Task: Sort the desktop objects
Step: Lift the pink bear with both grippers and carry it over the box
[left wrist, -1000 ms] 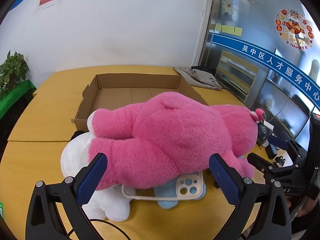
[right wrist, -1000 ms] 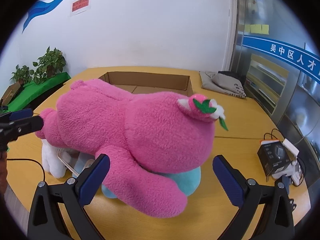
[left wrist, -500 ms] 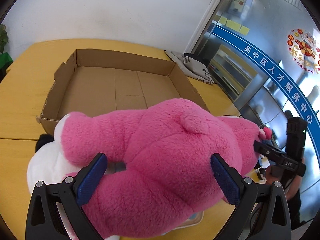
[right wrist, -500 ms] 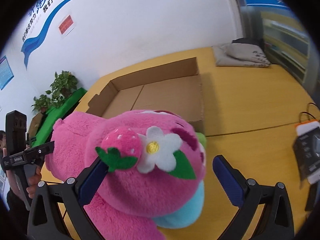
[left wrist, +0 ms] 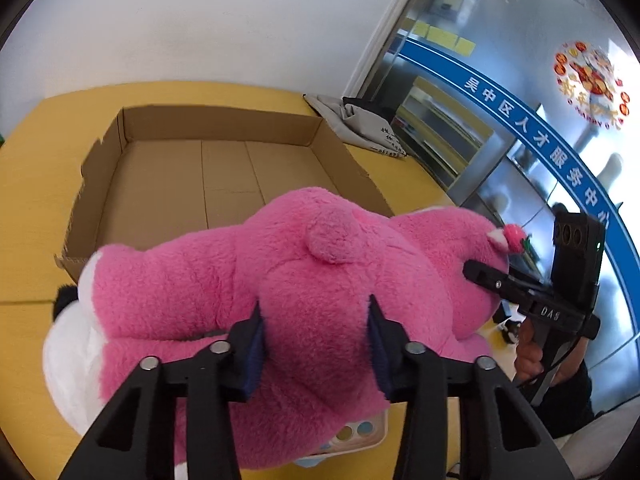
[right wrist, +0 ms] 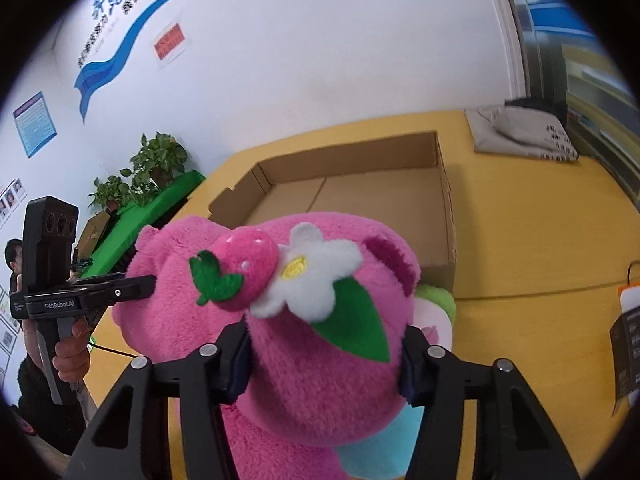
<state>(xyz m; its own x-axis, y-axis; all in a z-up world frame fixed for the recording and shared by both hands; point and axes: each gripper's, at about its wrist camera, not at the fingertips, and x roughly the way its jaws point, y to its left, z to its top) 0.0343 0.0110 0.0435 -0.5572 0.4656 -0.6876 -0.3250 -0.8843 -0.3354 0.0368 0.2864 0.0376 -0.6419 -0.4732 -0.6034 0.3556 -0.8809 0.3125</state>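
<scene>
A big pink plush bear [left wrist: 304, 280] lies across the yellow table in front of an open, shallow cardboard box [left wrist: 216, 168]. My left gripper [left wrist: 316, 336] is shut on the bear's lower body. My right gripper [right wrist: 324, 356] is shut on the bear's head [right wrist: 312, 320], just below its strawberry and white flower. The box also shows behind the head in the right wrist view [right wrist: 372, 196]. Each gripper shows in the other's view, pressed into the plush. A white plush [left wrist: 68, 368], a phone case [left wrist: 360, 436] and a light blue item [right wrist: 372, 448] lie under the bear.
A grey cloth bag [left wrist: 360, 124] lies at the table's far right [right wrist: 524, 136]. A small black device with cables [right wrist: 628, 340] sits at the right edge. Potted plants on a green stand [right wrist: 152, 184] are at the left. Glass cabinets line the right wall.
Both grippers have closed from wide open onto the pink bear, the left on its body and the right on its head. Both have moved in closer to it.
</scene>
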